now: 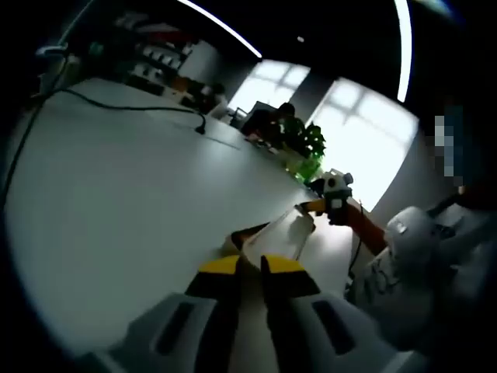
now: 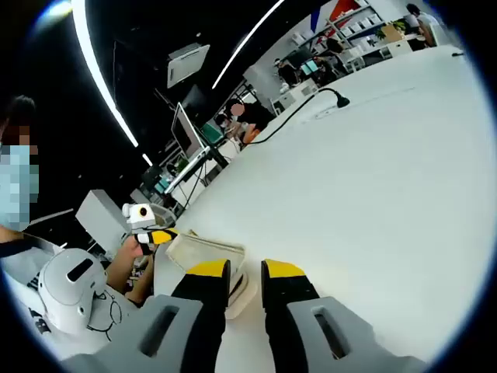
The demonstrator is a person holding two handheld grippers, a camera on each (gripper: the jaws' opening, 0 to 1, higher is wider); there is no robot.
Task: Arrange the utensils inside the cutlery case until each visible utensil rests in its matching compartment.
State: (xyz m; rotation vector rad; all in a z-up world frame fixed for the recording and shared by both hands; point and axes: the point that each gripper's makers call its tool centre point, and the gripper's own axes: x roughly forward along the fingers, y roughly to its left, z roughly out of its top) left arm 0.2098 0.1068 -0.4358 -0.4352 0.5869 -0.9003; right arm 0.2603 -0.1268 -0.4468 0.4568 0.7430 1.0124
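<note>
While both claws hang low over the white surface (image 2: 373,155), the cutlery case (image 2: 206,250) lies just ahead of them, a pale cream pouch resting flat near the surface's edge. In the right gripper view the right claw (image 2: 246,272) has its yellow-tipped jaws narrow, a slim gap between them, with the case's near edge just beyond the tips; whether they pinch its cloth I cannot tell. The left claw (image 1: 250,266) reads the same in its own view: jaws close together, tips at the near end of the case (image 1: 279,239), grip unclear. Each claw also appears in the other's view, at the far end of the case, so the two seem to bracket it.

No utensil can be made out, so I judge the work at an early step: getting hold of the case or opening it. Next, one claw should pin it while the other parts the flap.

Beyond the case the surface is broad and bare apart from a black cable (image 1: 132,105), giving ample room; the near edge lies close.
</note>
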